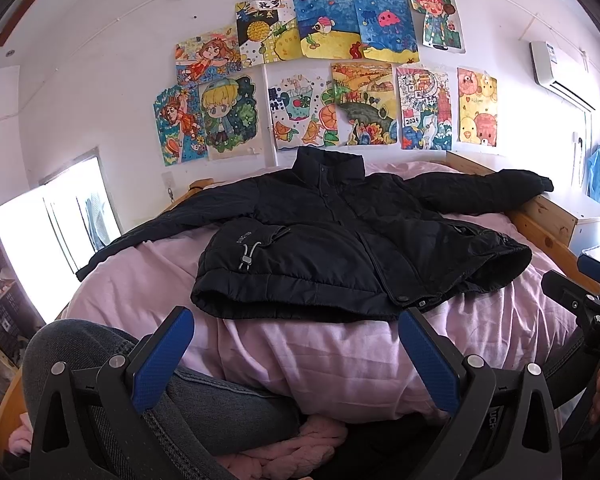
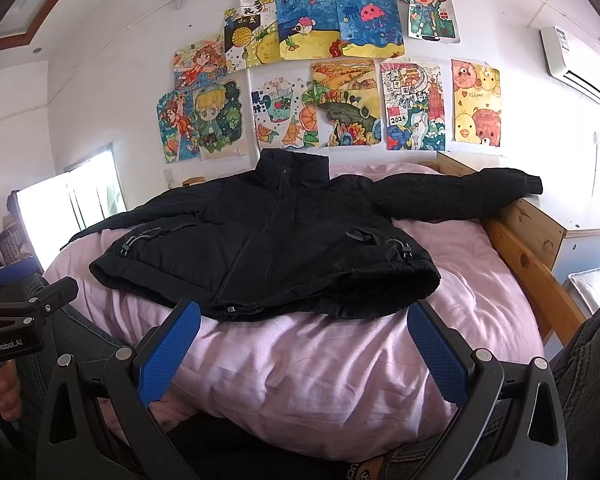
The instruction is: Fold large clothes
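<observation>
A black puffer jacket (image 1: pixel 320 236) (image 2: pixel 268 240) lies front-up on a pink-covered bed (image 1: pixel 340 352) (image 2: pixel 300 360), collar toward the wall and both sleeves spread out sideways. Its right sleeve (image 2: pixel 480 196) drapes over the wooden bed rail. My left gripper (image 1: pixel 296 328) is open, its blue-padded fingers (image 1: pixel 164 356) just short of the jacket's hem, holding nothing. My right gripper (image 2: pixel 304 320) is open too, at the hem's near edge and empty. Each gripper shows at the side of the other's view: the right one (image 1: pixel 592 308), the left one (image 2: pixel 16 320).
A wooden bed frame (image 2: pixel 532 248) runs along the right, with a white cabinet (image 2: pixel 588 240) beyond it. Children's drawings (image 1: pixel 324 76) cover the wall behind. A bright window (image 1: pixel 56 224) is at left. The person's legs in grey trousers (image 1: pixel 100 360) sit below the grippers.
</observation>
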The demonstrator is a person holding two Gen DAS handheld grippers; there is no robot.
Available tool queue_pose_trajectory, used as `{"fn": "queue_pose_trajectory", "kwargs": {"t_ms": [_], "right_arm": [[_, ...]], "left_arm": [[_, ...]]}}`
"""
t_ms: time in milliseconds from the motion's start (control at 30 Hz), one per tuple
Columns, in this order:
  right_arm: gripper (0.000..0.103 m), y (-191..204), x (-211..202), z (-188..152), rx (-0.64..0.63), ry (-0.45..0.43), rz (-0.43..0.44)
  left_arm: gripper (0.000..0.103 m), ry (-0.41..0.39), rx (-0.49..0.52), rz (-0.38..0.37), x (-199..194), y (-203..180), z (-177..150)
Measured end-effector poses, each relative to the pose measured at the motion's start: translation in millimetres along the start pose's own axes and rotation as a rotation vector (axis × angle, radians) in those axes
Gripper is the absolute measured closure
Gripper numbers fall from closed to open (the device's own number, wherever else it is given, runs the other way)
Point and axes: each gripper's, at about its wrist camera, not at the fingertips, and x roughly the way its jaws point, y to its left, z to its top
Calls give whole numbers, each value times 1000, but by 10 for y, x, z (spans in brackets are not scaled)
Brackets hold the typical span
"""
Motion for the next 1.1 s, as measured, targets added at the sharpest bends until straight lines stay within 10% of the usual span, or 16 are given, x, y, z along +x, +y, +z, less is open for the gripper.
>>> {"fn": "queue_pose_trajectory", "kwargs": {"t_ms": [1100], "right_arm": [[1, -5, 12, -2, 1, 0, 1]], "left_arm": [[0, 1, 1, -3, -19, 15, 30]]}}
